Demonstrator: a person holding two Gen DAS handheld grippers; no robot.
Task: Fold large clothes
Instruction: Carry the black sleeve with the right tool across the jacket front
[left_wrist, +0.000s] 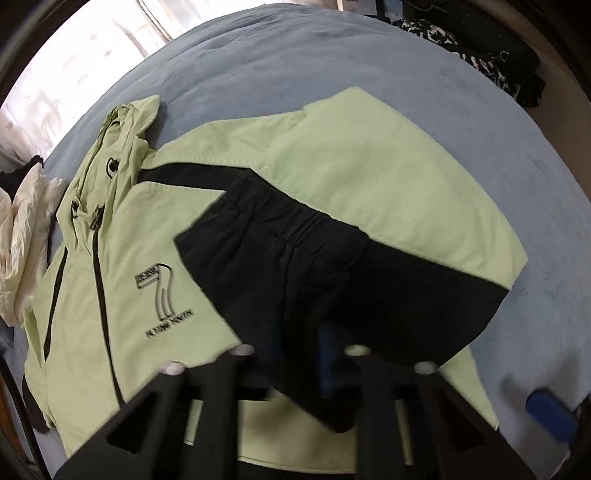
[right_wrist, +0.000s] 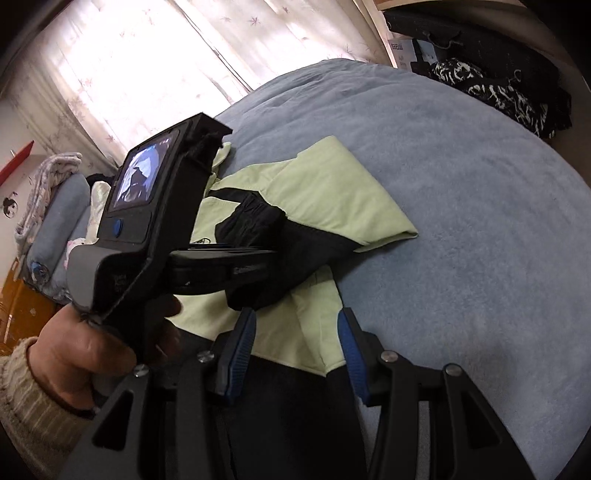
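The left gripper (left_wrist: 295, 354) is clenched on the black cuff (left_wrist: 280, 243) of the jacket's (left_wrist: 122, 295) sleeve; from its own camera the dark fabric fills the gap between the fingers and hides the pads. Seen from the right wrist, the same tool sits at nine o'clock, gripped by a hand (right_wrist: 88, 350) in a cream knitted sleeve (right_wrist: 26, 402), its nose buried in the bunched black cuff. The right gripper (right_wrist: 297, 354) stands released, its blue pads (right_wrist: 242, 354) apart over the jacket's lower edge, with green cloth and a black hem band showing between them; they press on nothing.

The pale green jacket lies face up on a blue bed cover (left_wrist: 332, 62), hood (left_wrist: 129, 122) toward eleven o'clock in the left wrist view, zip and a printed numeral seven (left_wrist: 162, 291) on the chest. Its sleeve is folded across the body, the green upper part (left_wrist: 388, 173) lying toward two o'clock. A black-and-white patterned garment (right_wrist: 495, 96) sits at one o'clock by the bed's far edge. Cream bedding (left_wrist: 22, 236) is heaped at nine o'clock. Sheer curtains (right_wrist: 147, 55) hang behind.
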